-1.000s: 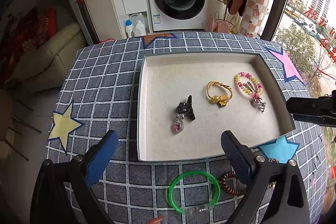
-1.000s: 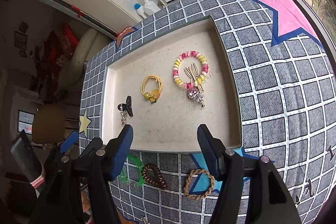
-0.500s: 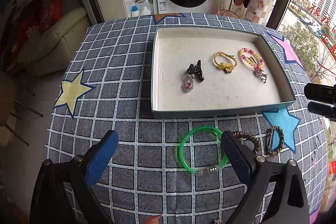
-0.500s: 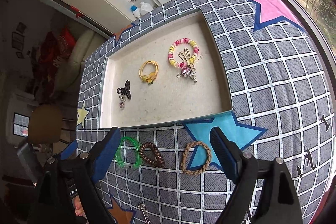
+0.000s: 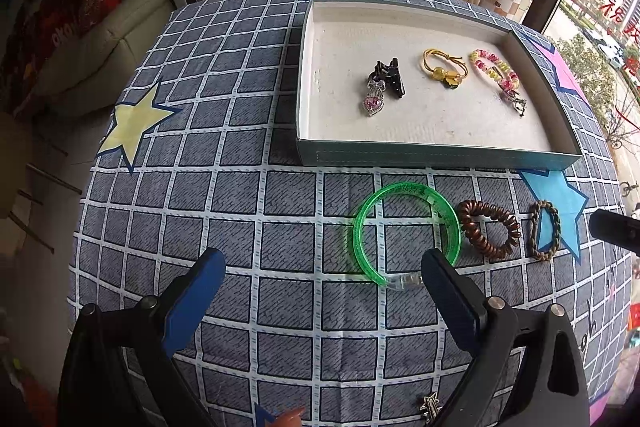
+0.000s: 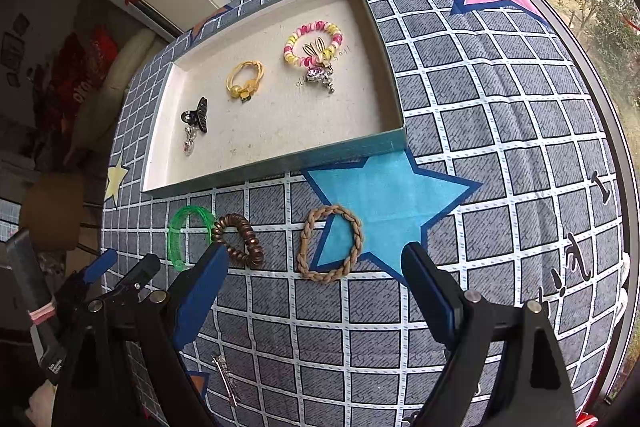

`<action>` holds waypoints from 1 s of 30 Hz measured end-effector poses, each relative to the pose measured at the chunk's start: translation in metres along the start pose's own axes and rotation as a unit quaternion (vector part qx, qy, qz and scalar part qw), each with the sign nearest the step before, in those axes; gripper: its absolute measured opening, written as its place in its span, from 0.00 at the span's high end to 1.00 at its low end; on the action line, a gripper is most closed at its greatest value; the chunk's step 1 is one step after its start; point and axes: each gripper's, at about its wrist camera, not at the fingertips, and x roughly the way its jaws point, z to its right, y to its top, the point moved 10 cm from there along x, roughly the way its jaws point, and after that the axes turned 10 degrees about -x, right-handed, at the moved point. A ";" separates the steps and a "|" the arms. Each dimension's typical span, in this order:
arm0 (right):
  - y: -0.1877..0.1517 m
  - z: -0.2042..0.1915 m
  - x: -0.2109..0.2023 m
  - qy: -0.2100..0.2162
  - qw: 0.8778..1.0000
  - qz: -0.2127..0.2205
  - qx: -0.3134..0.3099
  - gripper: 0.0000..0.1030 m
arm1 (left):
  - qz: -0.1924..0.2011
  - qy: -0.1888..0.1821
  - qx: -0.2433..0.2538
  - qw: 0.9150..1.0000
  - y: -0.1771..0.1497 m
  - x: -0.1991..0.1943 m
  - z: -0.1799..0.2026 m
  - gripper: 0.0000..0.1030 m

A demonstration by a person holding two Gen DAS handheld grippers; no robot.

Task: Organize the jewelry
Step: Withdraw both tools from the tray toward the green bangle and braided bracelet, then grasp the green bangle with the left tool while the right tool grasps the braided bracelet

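Both grippers have been drawn back from the tray (image 5: 436, 157). The right gripper (image 6: 316, 281), fingers just spread wider and empty, is framed on the braided ring (image 6: 330, 243) at 12 o'clock; the left gripper (image 5: 322, 281) is spread near the green bangle (image 5: 406, 227). Another pickup seems prepared.

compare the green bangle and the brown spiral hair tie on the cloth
The translucent green plastic bangle is a smooth, rigid, larger ring with a clear clasp section; the brown coiled spiral hair tie is smaller, ridged and squashed into an oval. Both lie flat on the checked cloth, side by side, outside the box.
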 end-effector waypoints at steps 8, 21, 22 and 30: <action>-0.030 0.022 0.018 -0.038 0.998 -0.052 0.005 0.12 | -0.038 -0.010 -0.027 0.999 -0.008 0.020 -0.012 0.00; -0.024 0.045 0.035 -0.080 0.994 -0.071 0.015 0.12 | -0.046 -0.012 -0.035 0.998 0.005 0.037 -0.011 0.00; -0.021 0.046 0.035 -0.087 0.994 -0.070 0.009 0.12 | -0.046 -0.011 -0.034 0.998 0.007 0.039 -0.010 0.00; -0.010 0.039 0.045 -0.132 0.988 -0.073 -0.038 0.17 | -0.044 -0.009 -0.020 0.999 0.017 0.049 0.002 0.00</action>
